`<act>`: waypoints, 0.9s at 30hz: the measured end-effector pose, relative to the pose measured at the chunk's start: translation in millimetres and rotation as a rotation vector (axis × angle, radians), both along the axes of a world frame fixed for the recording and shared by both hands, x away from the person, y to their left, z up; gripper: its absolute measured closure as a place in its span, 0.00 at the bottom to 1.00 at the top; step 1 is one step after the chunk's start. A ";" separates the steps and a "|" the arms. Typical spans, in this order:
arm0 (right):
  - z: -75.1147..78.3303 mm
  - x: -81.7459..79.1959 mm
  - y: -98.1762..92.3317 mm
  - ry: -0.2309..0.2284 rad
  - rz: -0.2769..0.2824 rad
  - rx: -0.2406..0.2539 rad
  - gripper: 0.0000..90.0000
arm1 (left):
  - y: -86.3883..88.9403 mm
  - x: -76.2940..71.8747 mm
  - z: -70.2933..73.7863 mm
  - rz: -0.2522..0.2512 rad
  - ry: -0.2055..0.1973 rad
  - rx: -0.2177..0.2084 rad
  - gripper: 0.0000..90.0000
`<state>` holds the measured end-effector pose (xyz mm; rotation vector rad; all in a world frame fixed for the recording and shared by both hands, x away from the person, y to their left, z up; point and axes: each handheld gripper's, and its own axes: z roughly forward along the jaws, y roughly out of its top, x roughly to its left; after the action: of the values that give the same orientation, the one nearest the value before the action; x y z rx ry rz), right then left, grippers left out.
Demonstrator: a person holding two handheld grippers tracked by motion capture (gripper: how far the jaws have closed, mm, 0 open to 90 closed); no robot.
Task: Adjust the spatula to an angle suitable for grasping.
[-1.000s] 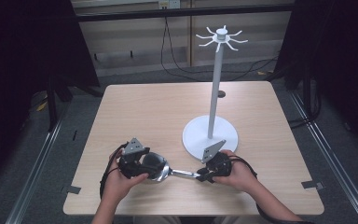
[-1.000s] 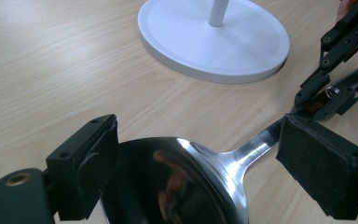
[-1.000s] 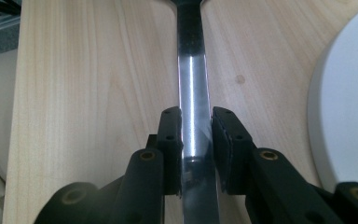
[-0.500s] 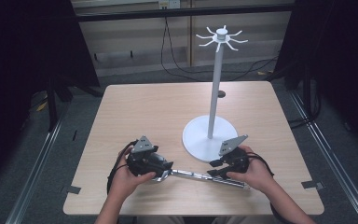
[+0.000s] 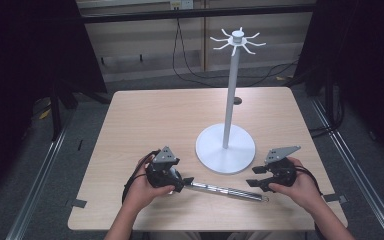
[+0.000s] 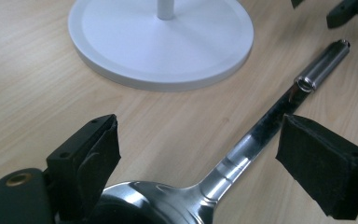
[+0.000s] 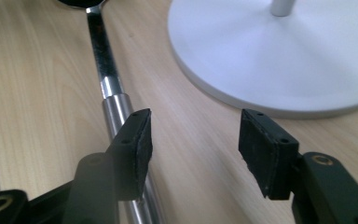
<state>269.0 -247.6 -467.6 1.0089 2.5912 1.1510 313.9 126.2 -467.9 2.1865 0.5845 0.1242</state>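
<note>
A steel ladle [image 5: 225, 190] lies on the wooden table [image 5: 155, 120], its handle pointing right. My left gripper [image 5: 182, 182] is open over the bowl end: in the left gripper view the bowl and handle [image 6: 256, 135] lie between the wide-apart pads, untouched. My right gripper [image 5: 252, 177] is open just right of the handle's tip, and its jaws have just been opening. Bare table shows between its pads [image 7: 193, 140], and the handle [image 7: 103, 56] runs past its left jaw. A white stand's round base [image 5: 225, 150] sits just behind the ladle.
The stand's thin pole rises to a crown of hooks [image 5: 237, 40]. Its base [image 6: 163, 42] [image 7: 270, 56] lies close ahead of both grippers. The table's near edge [image 5: 205, 225] is right behind the hands. Dark floor and metal rails surround the table.
The right gripper has opened, come off the ladle's handle and moved away to the right. The left gripper and the ladle have shifted a little to the right.
</note>
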 end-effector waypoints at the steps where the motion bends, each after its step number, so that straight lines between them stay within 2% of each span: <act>1: -0.2 -0.5 -2.6 -0.003 -0.010 -0.001 0.46 | -0.9 -0.3 -0.6 -0.006 -0.001 0.010 0.14; 5: -2.0 -1.5 -9.5 -0.002 -0.046 0.006 0.39 | -5.2 -0.8 -1.6 -0.060 0.006 0.043 0.17; 6: -1.9 -1.9 -11.0 0.000 -0.050 0.005 0.38 | -6.2 -0.8 -1.5 -0.069 0.000 0.061 0.18; 10: -1.2 -3.5 -16.9 -0.010 -0.074 -0.001 0.33 | -10.6 1.3 -5.9 -0.100 0.013 0.089 0.18; 13: -1.9 -3.8 -22.7 -0.008 -0.090 0.009 0.30 | -14.5 2.2 -7.7 -0.134 0.013 0.134 0.19; 14: -2.4 -4.1 -24.3 -0.008 -0.097 0.004 0.29 | -16.4 1.8 -8.4 -0.140 0.021 0.136 0.20; 15: -3.6 -4.3 -25.7 -0.005 -0.098 0.004 0.28 | -17.4 2.3 -8.0 -0.156 0.010 0.159 0.20; 19: -5.9 -6.1 -30.4 -0.004 -0.103 -0.003 0.27 | -25.0 2.8 -7.7 -0.202 -0.005 0.191 0.24; 23: -3.8 -8.7 -34.6 -0.013 -0.120 -0.007 0.26 | -34.6 2.8 -8.8 -0.269 -0.014 0.264 0.29; 27: -3.5 -11.3 -39.7 -0.014 -0.133 -0.012 0.24 | -40.3 4.5 -9.5 -0.296 -0.006 0.297 0.32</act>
<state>257.7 -287.3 -471.1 1.1475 2.4745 1.1047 318.5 85.9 -477.4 2.5330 0.2443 0.0625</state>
